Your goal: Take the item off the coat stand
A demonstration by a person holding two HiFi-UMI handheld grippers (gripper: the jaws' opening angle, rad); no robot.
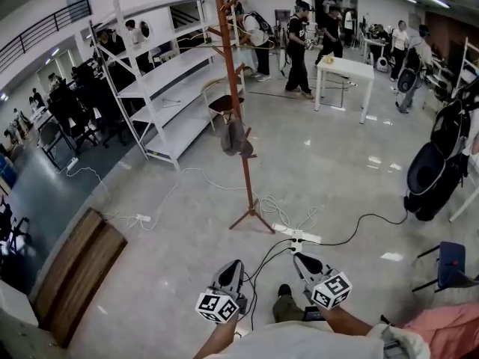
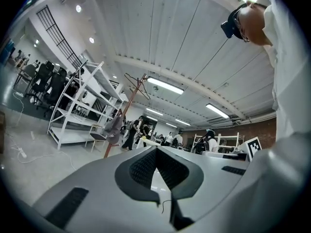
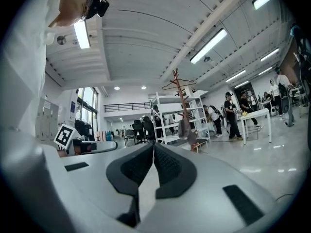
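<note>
A tall wooden coat stand rises from the grey floor a few steps ahead of me. A grey cloth item hangs from a peg halfway up it. Low in the head view, well short of the stand, my left gripper and right gripper are both shut and empty. The left gripper view has the coat stand and the grey item far off beyond the shut left gripper. Past the shut right gripper, the right gripper view catches the coat stand and the grey item.
White shelving stands left of the stand, with a brown stool behind it. A power strip and cables lie by the stand's feet. Also around: a wooden board, a white table, black bags, a blue chair, several people at the back.
</note>
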